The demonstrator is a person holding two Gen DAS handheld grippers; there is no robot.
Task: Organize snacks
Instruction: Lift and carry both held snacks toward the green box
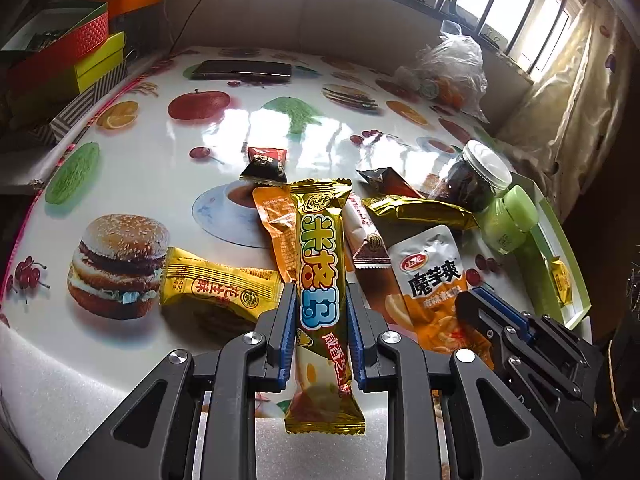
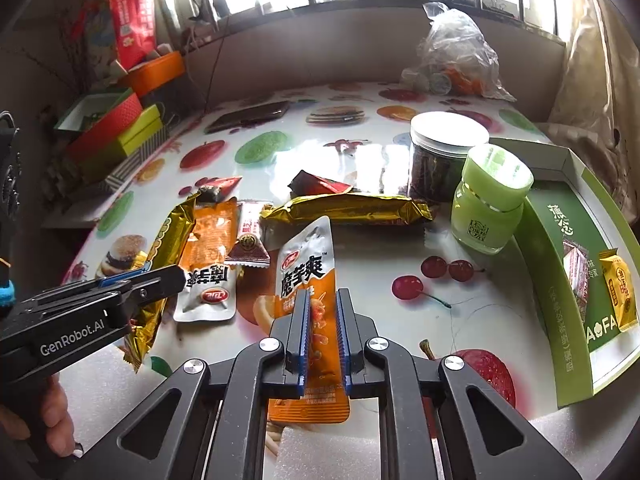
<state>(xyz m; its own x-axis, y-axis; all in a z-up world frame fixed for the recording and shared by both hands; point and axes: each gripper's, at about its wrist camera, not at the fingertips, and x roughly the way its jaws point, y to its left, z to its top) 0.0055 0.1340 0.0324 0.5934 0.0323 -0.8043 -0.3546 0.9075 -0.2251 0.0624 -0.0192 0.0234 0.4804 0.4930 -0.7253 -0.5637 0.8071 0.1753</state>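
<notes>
My left gripper (image 1: 320, 292) is shut on a long gold snack bar (image 1: 320, 248) with blue and green letters, held lengthwise between the fingers above the table. My right gripper (image 2: 322, 296) is shut on an orange-and-white konjac pouch (image 2: 308, 264), also visible in the left wrist view (image 1: 432, 276). The left gripper (image 2: 168, 280) and its gold bar (image 2: 164, 240) show at the left of the right wrist view. Loose snacks lie between them: a yellow peanut pack (image 1: 216, 284), an orange pouch (image 2: 212, 264), a red-white bar (image 2: 248, 240), and a gold bar (image 2: 348, 208).
A green box tray (image 2: 560, 264) at the right holds two packets (image 2: 618, 288). A green jar (image 2: 490, 200) and a dark-filled jar (image 2: 440, 156) stand beside it. A plastic bag (image 2: 456, 56), a phone (image 1: 244, 70) and stacked boxes (image 1: 68, 52) are at the back.
</notes>
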